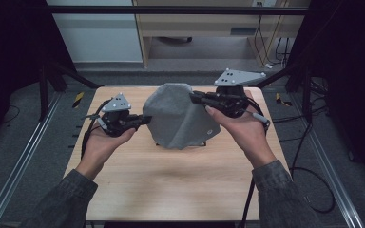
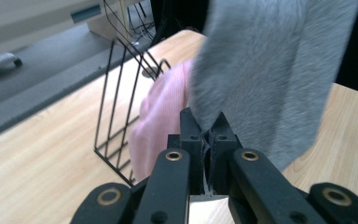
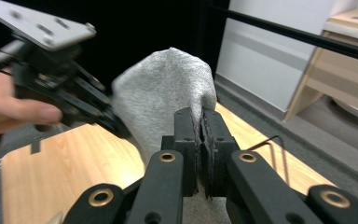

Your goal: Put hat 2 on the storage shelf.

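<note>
Wooden table, grey floor, grey cloth lifted, black wire rack behind

Dim overall in the high view: the table glows softly at centre, both sides black. In the left gripper view the grey cloth smears with blur; in the right gripper view, the far hand is soft.

I've got the grey cloth lifted off the bench, stretched between both tools. My left hand-held gripper pinches its left edge, jaws closed on the fabric. My right hand-held gripper clamps the upper right edge. The cloth hangs in a loose hump, its lower edge near the wood.
</note>
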A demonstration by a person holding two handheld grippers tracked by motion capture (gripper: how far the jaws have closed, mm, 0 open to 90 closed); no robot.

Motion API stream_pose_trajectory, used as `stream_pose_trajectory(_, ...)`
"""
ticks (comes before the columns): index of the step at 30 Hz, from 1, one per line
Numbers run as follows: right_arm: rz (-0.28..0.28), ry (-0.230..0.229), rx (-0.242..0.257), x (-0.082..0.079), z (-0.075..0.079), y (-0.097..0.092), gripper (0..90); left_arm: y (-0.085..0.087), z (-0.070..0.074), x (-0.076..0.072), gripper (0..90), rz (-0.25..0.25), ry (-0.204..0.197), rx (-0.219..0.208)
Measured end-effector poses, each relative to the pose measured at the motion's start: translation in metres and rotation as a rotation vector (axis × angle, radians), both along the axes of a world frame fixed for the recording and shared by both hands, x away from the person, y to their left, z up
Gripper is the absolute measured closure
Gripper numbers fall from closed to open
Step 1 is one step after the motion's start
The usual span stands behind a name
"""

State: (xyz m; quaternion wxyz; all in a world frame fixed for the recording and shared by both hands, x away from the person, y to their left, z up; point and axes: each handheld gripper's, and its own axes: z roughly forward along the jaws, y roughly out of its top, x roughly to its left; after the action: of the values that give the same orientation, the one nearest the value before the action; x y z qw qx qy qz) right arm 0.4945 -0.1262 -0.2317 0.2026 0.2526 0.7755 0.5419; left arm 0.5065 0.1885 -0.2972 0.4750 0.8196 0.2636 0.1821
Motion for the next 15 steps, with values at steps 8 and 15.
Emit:
stream_pose_trajectory(8,-0.054,-0.023,0.085,0.012,0.025,-0.016,86.3,-0.009,0.046,0.005,87.2,0.005,-0.064,0.024)
stream_pose_trajectory(15,-0.093,-0.041,0.114,0.030,0.039,-0.022,86.3,-0.013,0.071,0.022,87.4,0.025,-0.099,-0.014)
